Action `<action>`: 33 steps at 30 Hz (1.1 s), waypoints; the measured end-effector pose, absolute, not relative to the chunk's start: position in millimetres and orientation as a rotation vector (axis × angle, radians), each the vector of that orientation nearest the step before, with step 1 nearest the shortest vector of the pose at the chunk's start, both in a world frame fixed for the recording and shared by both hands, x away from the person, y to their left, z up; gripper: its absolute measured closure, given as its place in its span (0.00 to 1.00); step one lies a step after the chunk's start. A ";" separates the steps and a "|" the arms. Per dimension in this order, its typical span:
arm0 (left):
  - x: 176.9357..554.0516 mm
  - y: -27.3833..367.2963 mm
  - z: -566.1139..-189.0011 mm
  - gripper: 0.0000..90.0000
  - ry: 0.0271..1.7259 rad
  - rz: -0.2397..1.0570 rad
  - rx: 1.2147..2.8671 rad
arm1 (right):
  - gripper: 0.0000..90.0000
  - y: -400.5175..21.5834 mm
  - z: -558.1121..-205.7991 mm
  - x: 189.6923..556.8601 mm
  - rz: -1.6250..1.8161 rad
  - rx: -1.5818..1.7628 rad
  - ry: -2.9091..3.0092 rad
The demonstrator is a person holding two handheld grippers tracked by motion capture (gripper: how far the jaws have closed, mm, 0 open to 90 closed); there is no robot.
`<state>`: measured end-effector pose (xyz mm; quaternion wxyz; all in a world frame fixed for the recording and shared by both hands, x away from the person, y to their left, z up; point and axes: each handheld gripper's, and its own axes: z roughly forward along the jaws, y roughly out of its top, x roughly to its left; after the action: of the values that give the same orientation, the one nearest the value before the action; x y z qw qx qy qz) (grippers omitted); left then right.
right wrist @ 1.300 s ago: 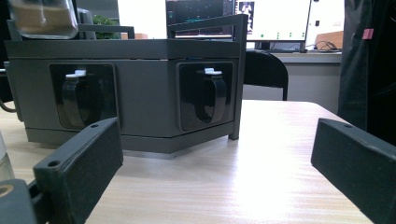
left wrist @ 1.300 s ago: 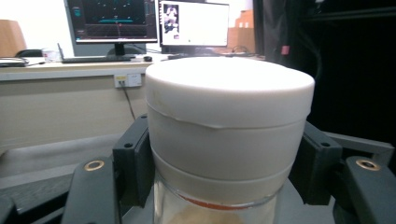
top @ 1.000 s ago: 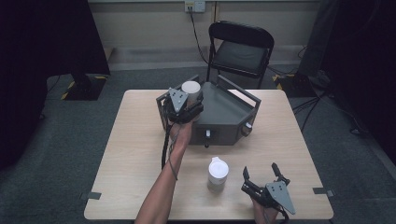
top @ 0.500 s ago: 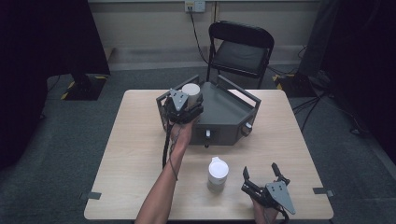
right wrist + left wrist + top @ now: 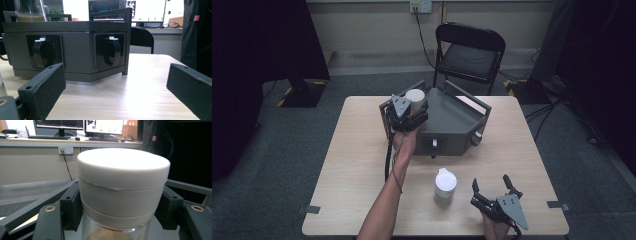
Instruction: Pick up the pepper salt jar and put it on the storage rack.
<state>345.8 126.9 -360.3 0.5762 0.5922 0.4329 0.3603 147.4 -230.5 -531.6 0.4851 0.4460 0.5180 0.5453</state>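
Right gripper point(image 5: 493, 187) at near right corner of table point(image 5: 362, 170), resting low on the wood, jaws spread wide, nothing between them. In the right gripper view both black jaws stand well apart over bare tabletop, facing the grey box point(image 5: 67, 47) and its two black latches. Second jar point(image 5: 445, 185), white lid, stands upright on table just left of right gripper, not touched.

Left forearm point(image 5: 387, 200) runs up from bottom edge to mid-table. Left gripper point(image 5: 409, 107) sits at near-left corner of the grey box point(image 5: 452, 125), jaws clamped on a white-lidded jar point(image 5: 415, 98). Left gripper view: jar point(image 5: 122, 190) upright, pads pressing both sides just under the lid's lower band; clear glass with brownish contents below. Jar is over the box's top deck; can't tell if its base rests on it.

Beyond the table: black folding chair point(image 5: 469, 52), wall socket point(image 5: 420, 6) with cable, grey carpet.
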 end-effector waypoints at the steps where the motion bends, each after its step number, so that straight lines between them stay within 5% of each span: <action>1: 346.0 126.9 -361.2 0.37 1.016 0.838 1.380 | 0.01 -230.4 -531.6 147.4 1.327 1.085 1.261; 6: 347.5 128.2 -364.0 0.36 1.007 0.836 1.369 | 0.01 -230.4 -531.7 147.4 1.326 1.085 1.261; 22: 352.0 137.2 -363.4 0.00 0.982 0.816 1.329 | 0.01 -231.0 -531.5 147.5 1.328 1.084 1.264; 33: 338.7 146.1 -360.9 0.00 0.946 0.871 1.293 | 0.01 -231.5 -531.4 147.5 1.330 1.082 1.267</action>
<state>338.7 146.1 -360.9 0.6123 0.5605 0.4102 0.3778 147.5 -231.5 -531.4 0.4837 0.4443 0.5202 0.5460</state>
